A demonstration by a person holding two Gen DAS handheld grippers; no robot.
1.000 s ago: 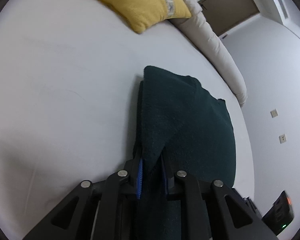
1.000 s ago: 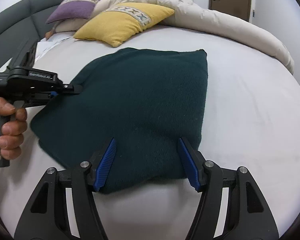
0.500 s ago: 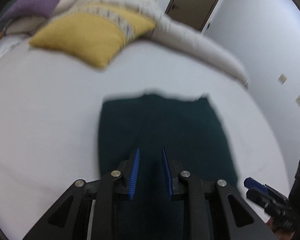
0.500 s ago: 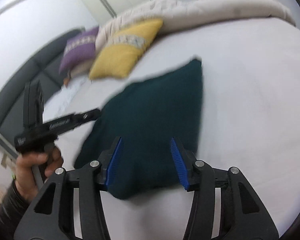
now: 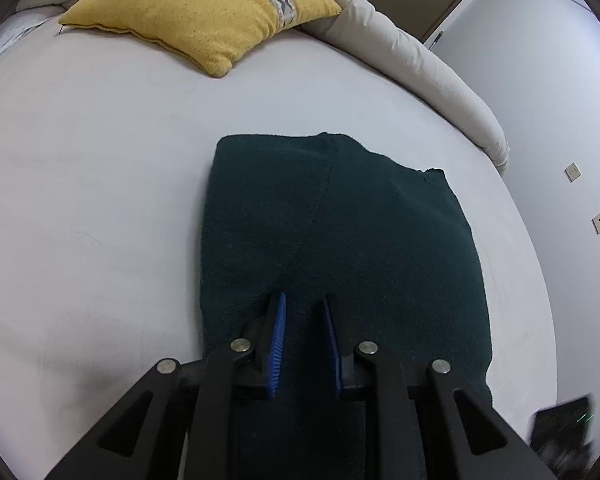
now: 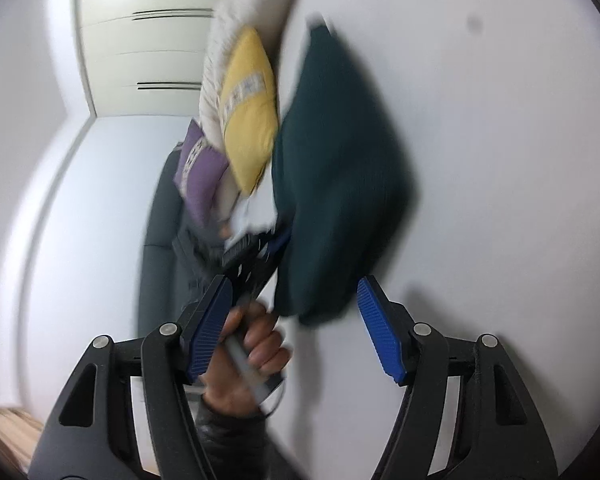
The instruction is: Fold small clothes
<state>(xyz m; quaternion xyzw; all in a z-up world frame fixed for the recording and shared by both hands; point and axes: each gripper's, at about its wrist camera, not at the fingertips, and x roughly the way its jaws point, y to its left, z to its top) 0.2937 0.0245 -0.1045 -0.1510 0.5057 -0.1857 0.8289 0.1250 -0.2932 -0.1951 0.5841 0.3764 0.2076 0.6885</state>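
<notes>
Garment: dark green knitted cloth (image 5: 340, 248), folded to a rough rectangle, lay flat on the white bed sheet (image 5: 100, 184); far edge uneven, one layer stepped past the other near the far right corner.
Left gripper (image 5: 305, 320): hovered low over the near edge of the garment; blue pads (image 5: 278, 336) stood narrowly apart, nothing pinched between them, so read as released.
Right gripper (image 6: 296, 332): picture blurred and rolled sideways; jaws had just been opening and stood wide; near corner of the garment seen between the pads but apart from both, so nothing held.
Hand (image 6: 248, 344): seen in the right wrist view, wrapped around the handle of the left gripper.
Surroundings: yellow square cushion with a patterned band (image 5: 204, 12) and beige rolled duvet (image 5: 412, 64) well apart from the garment.
Step in hand, as judged: one fold laid down and let go.
Next move, as judged: needs both grippers back at one short edge, closing on all layers together, then carrying it over to the opposite edge.
Risk, as judged: stepped layers could slip apart if only the top one gets pinched.
</notes>
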